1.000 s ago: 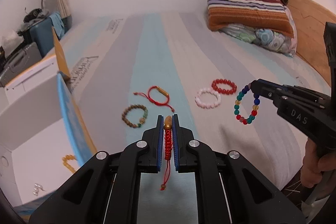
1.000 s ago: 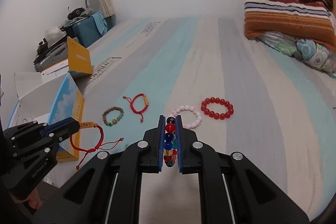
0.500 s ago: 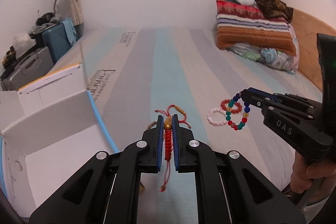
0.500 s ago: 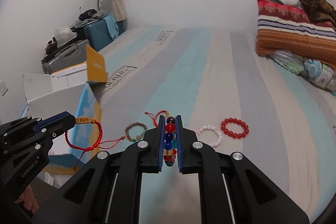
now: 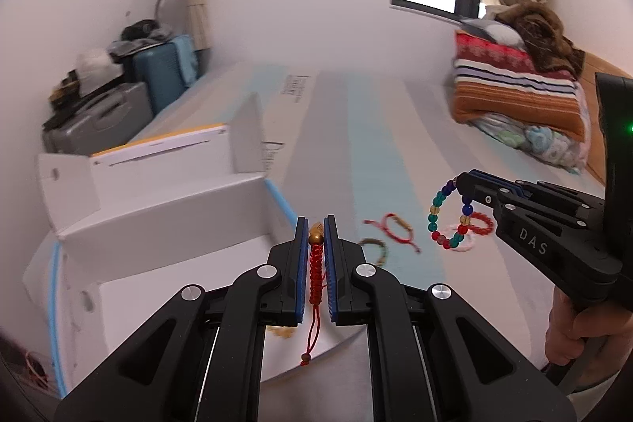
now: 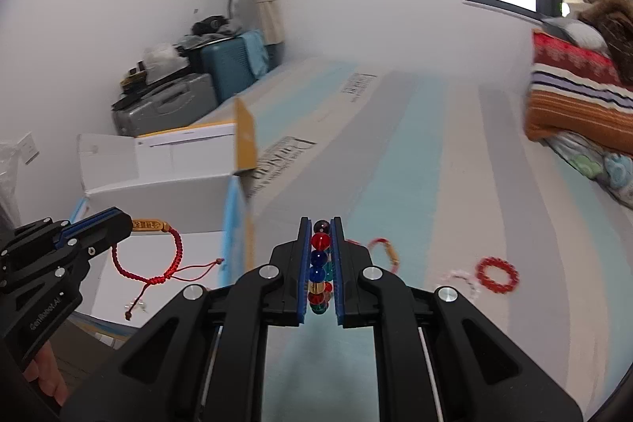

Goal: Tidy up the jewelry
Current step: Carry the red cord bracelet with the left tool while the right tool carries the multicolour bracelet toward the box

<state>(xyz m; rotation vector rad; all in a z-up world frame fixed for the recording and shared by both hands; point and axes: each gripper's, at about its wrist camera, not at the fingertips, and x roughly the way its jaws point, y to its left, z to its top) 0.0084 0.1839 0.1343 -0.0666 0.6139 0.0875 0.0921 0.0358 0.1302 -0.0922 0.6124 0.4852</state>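
Both jaws are clenched on jewelry: the left gripper (image 5: 315, 236) pinches a red braided cord bracelet (image 5: 315, 271) between its 2 blue pads, the gold bead at the tips and the knotted tail dangling below, while the right gripper (image 6: 321, 240) clamps a multicolored bead bracelet (image 6: 319, 263) whose beads stack up the gap between its pads. In the left wrist view that bead loop hangs free in the air from the right gripper's tips, clear of the bed. Just below and left of the left gripper an open white box (image 5: 166, 224) stands with its flaps raised and its blue-edged wall near the pads. On the striped mattress (image 6: 435, 165) lie 4 more bracelets: a brown bead one (image 5: 374, 248), a red cord one (image 5: 395, 230), a pale pink one (image 6: 461, 279) and a red bead one (image 6: 496, 273). Beyond them the mattress runs bare to the wall, with folded blankets (image 5: 514, 86) at its right edge.
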